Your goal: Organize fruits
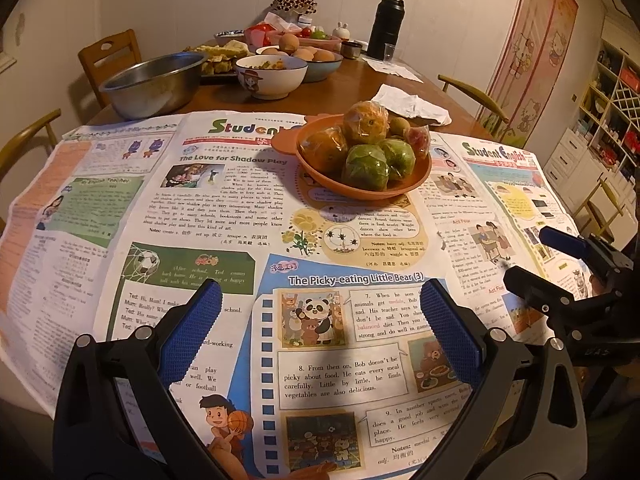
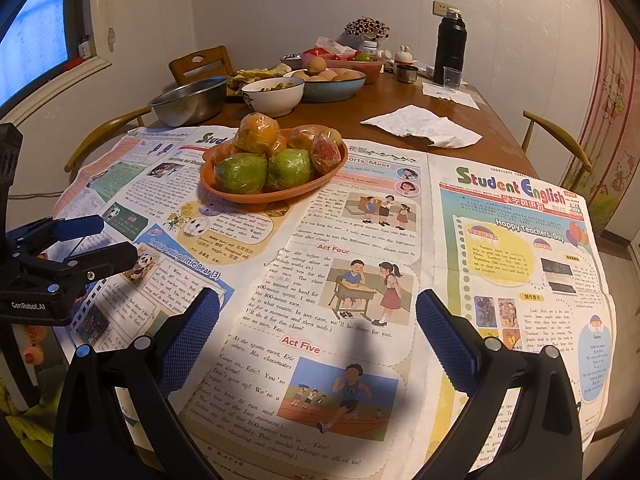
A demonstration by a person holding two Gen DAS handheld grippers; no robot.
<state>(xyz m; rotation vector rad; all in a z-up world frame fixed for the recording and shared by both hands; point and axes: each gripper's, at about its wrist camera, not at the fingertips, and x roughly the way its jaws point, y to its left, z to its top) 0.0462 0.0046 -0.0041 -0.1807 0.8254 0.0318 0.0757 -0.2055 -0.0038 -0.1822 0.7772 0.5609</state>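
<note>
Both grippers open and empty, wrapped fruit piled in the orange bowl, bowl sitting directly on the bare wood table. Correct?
One thing is off: the orange bowl sits on the spread newspapers, not on bare wood, as the right wrist view shows. The rest holds: the left gripper and right gripper are open and empty, and the wrapped fruit is piled in the bowl.

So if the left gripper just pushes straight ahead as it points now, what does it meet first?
Probably the orange bowl of wrapped fruit; only flat newspaper lies before it. The left gripper is open and empty. Depth is uncertain.
</note>
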